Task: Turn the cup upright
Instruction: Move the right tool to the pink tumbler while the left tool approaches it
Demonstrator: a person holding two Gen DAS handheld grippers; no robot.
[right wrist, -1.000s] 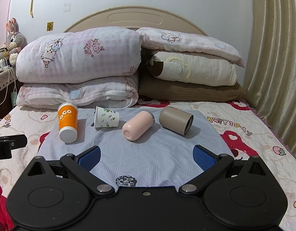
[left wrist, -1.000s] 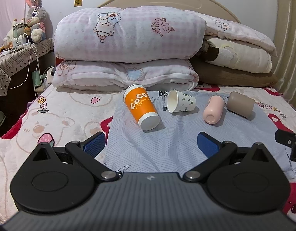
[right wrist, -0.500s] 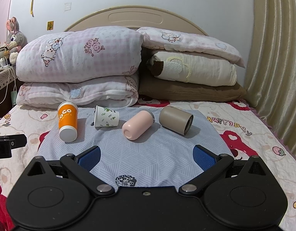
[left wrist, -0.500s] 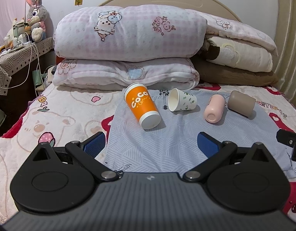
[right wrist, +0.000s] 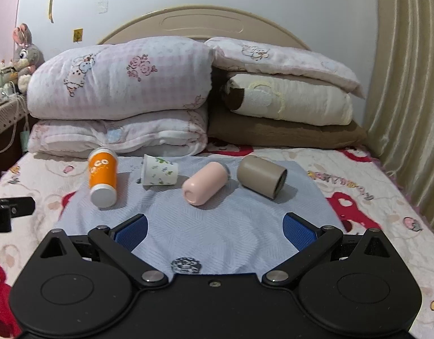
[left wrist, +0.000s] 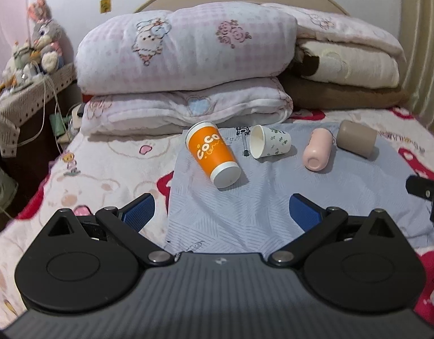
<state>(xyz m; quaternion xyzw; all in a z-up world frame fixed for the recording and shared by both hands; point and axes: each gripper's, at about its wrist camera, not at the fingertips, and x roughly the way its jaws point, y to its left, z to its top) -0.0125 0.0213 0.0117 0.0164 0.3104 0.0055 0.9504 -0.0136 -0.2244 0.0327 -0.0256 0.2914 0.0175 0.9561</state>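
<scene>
A: Cups? 
B: Orange cup [left wrist: 212, 154], leaf-print cup [left wrist: 269, 144], pink cup [left wrist: 318, 152], brown cup [left wrist: 356, 142] all lying sideways on the blue cloth [left wrist: 259, 206] (mid-bed). 
A: Grippers? 
B: Left hand-held gripper [left wrist: 221, 212] and right hand-held gripper [right wrist: 214, 230] both spread wide, empty.

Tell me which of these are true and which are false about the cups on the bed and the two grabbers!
1. All four cups lie on their sides. True: the orange cup, the leafy paper cup, the pink cup and the tan cup are all tipped over.
2. The left gripper is holding the orange cup. False: it is open and empty, short of the cup.
3. The cups rest on a blue-grey cloth. True.
4. The pink cup sits between the leafy paper cup and the tan cup. True.
5. The right gripper is shut. False: its jaws stand wide apart with nothing between them.
</scene>
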